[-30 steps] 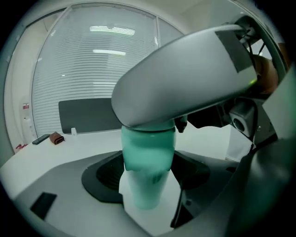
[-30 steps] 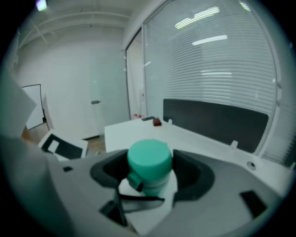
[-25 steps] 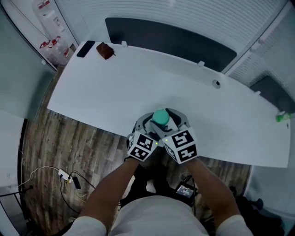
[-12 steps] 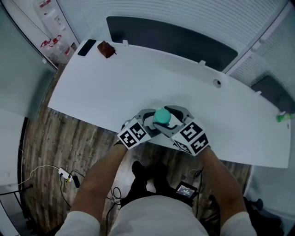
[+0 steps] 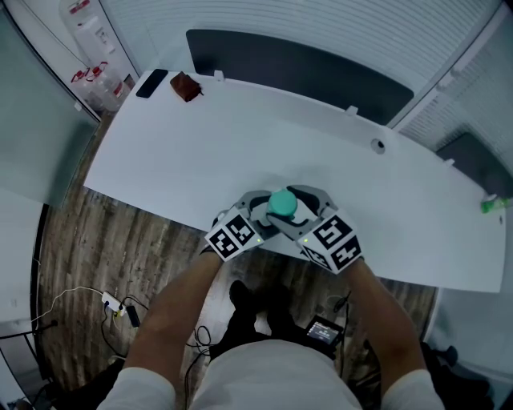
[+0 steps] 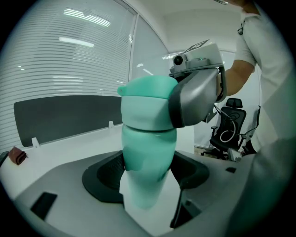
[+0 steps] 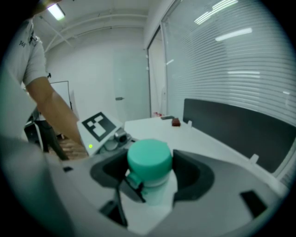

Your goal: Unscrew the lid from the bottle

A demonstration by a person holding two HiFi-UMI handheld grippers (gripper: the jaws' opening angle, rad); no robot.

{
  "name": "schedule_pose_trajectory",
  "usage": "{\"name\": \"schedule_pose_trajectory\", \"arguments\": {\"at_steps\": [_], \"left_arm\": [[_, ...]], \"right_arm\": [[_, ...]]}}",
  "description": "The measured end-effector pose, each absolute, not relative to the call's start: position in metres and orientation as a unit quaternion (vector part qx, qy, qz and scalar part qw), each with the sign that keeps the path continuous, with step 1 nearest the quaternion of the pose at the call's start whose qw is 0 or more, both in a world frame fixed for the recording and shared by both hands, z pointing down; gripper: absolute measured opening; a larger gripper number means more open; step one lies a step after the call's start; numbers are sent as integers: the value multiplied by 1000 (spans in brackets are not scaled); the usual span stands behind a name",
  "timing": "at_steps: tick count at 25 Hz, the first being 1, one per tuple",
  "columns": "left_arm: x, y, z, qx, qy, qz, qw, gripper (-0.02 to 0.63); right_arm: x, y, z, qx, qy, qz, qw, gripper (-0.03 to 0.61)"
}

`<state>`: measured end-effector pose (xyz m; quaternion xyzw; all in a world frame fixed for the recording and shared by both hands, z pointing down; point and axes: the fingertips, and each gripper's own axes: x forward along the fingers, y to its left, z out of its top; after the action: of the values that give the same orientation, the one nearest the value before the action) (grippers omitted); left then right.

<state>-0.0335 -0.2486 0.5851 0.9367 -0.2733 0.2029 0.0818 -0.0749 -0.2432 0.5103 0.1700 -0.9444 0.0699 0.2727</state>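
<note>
Clamping bottle [image 6: 147, 152] and lid [image 7: 149, 157], left tongs [image 6: 149, 183], right tongs [image 7: 151, 179], phone [image 5: 150, 83] well apart

This is looking like an office: a long white desk [image 5: 200, 152] with a cable grommet [image 5: 377, 146] is standing on wood-look flooring [image 5: 80, 240], a dark privacy screen [image 5: 296, 68] is running along its far edge, slatted blinds [image 5: 321, 20] are covering the window wall, a black swivel chair [image 6: 229, 129] is waiting nearby, and a power strip [image 5: 110, 303] is lying underneath.
</note>
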Motion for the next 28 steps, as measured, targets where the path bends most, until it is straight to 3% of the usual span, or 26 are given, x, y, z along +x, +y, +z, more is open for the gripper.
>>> {"name": "schedule_pose_trajectory", "arguments": {"at_steps": [28], "left_arm": [[-35,-250,586,934,-285,197,92,319]], "right_arm": [[-71,-247,493,202,-943,82,252,311]]}}
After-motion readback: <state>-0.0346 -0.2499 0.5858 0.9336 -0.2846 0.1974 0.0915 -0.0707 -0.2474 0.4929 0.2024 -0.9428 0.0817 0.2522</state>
